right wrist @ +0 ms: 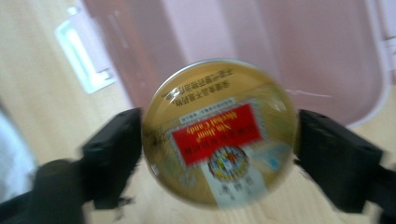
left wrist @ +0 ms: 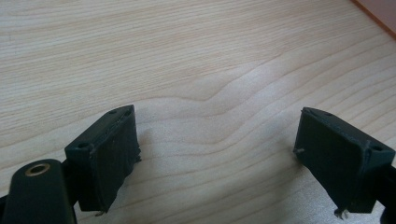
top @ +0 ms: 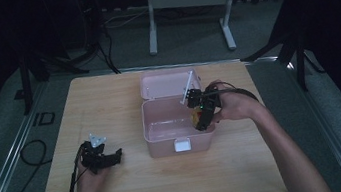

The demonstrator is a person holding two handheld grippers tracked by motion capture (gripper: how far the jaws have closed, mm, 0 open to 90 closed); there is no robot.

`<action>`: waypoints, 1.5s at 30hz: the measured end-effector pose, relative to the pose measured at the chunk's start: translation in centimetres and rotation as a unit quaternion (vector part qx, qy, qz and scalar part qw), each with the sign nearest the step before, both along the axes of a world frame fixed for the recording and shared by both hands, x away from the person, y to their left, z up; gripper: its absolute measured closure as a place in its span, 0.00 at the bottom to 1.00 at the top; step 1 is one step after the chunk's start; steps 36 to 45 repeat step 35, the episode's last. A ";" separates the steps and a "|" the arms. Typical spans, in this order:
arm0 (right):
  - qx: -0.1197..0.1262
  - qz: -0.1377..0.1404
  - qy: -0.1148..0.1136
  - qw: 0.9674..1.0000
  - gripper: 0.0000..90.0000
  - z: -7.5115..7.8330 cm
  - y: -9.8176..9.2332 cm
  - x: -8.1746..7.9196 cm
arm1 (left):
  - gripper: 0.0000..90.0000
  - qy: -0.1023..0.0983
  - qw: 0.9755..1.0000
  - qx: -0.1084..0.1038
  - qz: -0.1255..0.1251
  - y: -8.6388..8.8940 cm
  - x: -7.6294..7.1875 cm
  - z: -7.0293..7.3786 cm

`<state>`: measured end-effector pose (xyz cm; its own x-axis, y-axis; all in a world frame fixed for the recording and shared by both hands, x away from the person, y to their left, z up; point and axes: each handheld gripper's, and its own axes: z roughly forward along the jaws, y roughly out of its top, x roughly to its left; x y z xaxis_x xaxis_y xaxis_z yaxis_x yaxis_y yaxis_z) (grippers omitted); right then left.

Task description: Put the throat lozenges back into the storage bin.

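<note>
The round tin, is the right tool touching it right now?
Cannot tell. In the right gripper view the round tin sits between the right tool's jaws, but blur hides whether either pad meets its rim.

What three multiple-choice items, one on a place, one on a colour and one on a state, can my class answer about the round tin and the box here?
1. Where is the round tin?
A on the floor
B between the jaws of the right gripper, at the box
C on a shelf

2. What colour is the box?
A blue
B green
C pink

3. How is the lid of the box?
A open
B latched shut
C taken off

Answers:
1 B, the right gripper view shows the tin between the black jaws with the box behind.
2 C, its walls are pink.
3 A, the lid stands back behind the box's hollow.
</note>
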<state>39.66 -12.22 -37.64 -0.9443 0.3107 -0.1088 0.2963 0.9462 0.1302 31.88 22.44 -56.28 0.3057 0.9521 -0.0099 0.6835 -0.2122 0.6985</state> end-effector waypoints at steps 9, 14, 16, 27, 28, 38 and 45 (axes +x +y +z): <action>0.006 0.001 -0.011 1.000 0.15 0.6 -0.9 -0.5 | 0.15 0.000 1.000 0.000 0.000 0.0 0.0 0.0; 0.009 -0.006 -0.014 1.000 0.15 0.7 -1.7 -1.0 | 0.15 0.000 1.000 0.000 0.000 0.0 0.0 0.0; 0.015 -0.014 -0.020 1.000 0.15 0.6 -2.5 -1.4 | 0.15 0.000 1.000 0.000 0.000 0.0 0.0 0.0; 0.083 -0.073 -0.044 0.993 0.15 -0.3 -5.3 -3.5 | 0.15 0.000 1.000 0.001 0.000 0.0 0.0 0.0; 0.088 -0.079 -0.047 0.992 0.15 -0.5 -5.6 -3.8 | 0.15 0.000 1.000 0.000 0.000 0.0 0.0 0.0; 0.121 -0.114 -0.065 0.984 0.15 -2.6 -7.2 -5.8 | 0.15 -0.001 1.000 -0.001 0.000 0.0 0.0 0.0; 0.121 -0.114 -0.065 0.984 0.15 -2.6 -7.2 -5.8 | 0.15 -0.001 1.000 -0.001 0.000 0.0 0.0 0.0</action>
